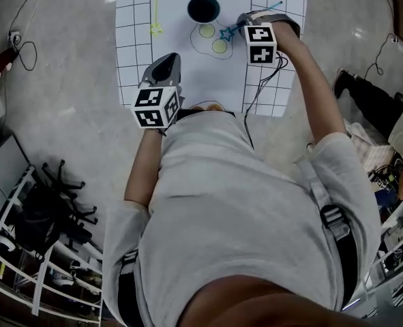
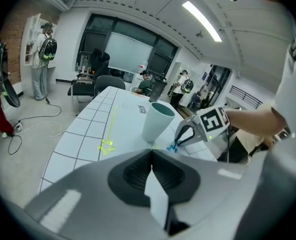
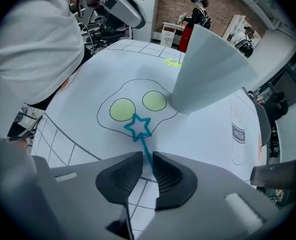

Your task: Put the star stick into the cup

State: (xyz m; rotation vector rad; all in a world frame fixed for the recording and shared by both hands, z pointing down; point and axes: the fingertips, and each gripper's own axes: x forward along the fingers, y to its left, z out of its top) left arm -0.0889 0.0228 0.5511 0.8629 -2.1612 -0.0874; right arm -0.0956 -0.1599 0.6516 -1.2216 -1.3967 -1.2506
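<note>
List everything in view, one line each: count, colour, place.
cup: 1, pale teal, upright on the mat beside the printed discs
blue star stick: 1, blue, lying on the mat, star by the discs, shaft between the right claw's jaws
yellow star stick: 1, yellow-green, lying on the mat's left side
printed discs: 2, yellow-green, inside a black outline near the cup
milk carton drawing: 1, black outline, printed on the mat
mat: 1, white with grid edges, under everything
bystanders: several, room background
left claw: 1, grey, shut, empty
right claw: 1, grey, open around the blue shaft
</note>
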